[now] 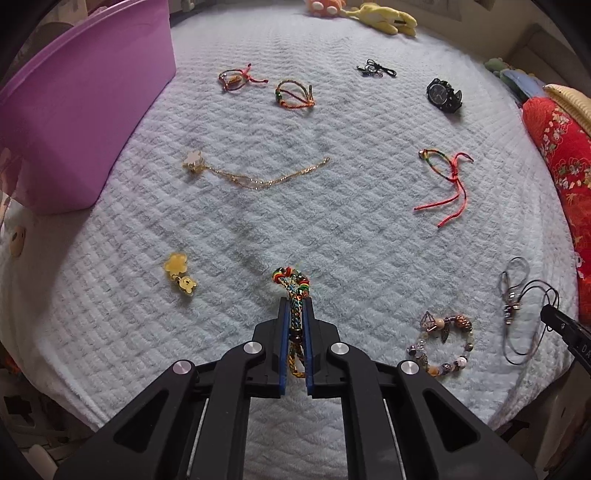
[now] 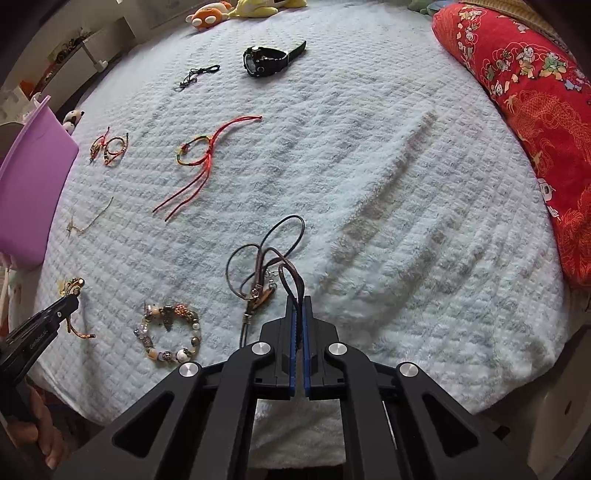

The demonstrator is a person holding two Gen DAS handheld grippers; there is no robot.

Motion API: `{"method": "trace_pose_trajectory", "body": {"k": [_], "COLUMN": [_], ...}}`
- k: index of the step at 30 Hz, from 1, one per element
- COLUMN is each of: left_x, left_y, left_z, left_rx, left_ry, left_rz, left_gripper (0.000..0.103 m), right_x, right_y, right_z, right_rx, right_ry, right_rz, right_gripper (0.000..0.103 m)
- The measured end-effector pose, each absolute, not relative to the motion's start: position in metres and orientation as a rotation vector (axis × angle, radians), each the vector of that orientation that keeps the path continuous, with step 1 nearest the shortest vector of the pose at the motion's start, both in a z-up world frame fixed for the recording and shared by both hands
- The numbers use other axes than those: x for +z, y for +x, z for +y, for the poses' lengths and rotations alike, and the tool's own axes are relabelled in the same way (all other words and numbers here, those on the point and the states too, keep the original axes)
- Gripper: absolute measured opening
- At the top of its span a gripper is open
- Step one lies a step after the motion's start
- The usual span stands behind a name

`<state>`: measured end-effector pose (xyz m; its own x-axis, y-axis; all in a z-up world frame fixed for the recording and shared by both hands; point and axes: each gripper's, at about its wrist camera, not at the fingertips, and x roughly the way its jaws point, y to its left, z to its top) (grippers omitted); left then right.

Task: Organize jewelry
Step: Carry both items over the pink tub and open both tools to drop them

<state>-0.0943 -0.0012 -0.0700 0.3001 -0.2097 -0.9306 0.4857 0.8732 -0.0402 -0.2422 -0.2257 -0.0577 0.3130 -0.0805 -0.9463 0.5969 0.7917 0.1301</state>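
Observation:
Jewelry lies spread on a pale blue quilted blanket (image 1: 332, 229). My left gripper (image 1: 296, 301) is shut on a multicoloured braided bracelet (image 1: 291, 284), whose beaded end sticks out past the fingertips. My right gripper (image 2: 298, 301) is shut on a loop of a dark brown cord necklace (image 2: 266, 258) that lies on the blanket ahead. The purple bin (image 1: 74, 110) stands at the far left. A beaded charm bracelet (image 1: 441, 345) lies between the two grippers; it also shows in the right wrist view (image 2: 170, 332).
On the blanket lie a gold chain with a flower pendant (image 1: 255, 173), a yellow flower charm (image 1: 179, 273), two corded bracelets (image 1: 266, 86), a red string bracelet (image 1: 448, 177), a black watch (image 1: 443, 94) and a small black cord piece (image 1: 375, 69). A red pillow (image 2: 532, 122) is at right, plush toys (image 1: 384, 16) at the back.

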Motion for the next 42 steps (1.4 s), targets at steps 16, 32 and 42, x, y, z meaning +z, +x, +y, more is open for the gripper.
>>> {"method": "trace_pose_trajectory", "body": {"k": [16,32,42], "left_x": [0.015,0.15,0.226], "left_y": [-0.072,-0.01,0.08], "left_z": [0.011,0.055,0.12], "left_rx": [-0.512,-0.53,-0.445], "left_ry": [0.241,0.179,0.167], "left_rz": [1.136,1.078,0.988], "left_gripper": [0.007,0.007,0.007], "right_x": [0.04,0.195,0.271], "right_y": [-0.226,-0.131,0.003], "right_z": [-0.218,-0.163,-0.075], "right_rx": [-0.413,-0.223,0.035], "right_ry": [0.491,0.451,0.414], "right_rz": [1.123,0.948,0.827], "right_gripper": [0.003,0.003,0.003]}}
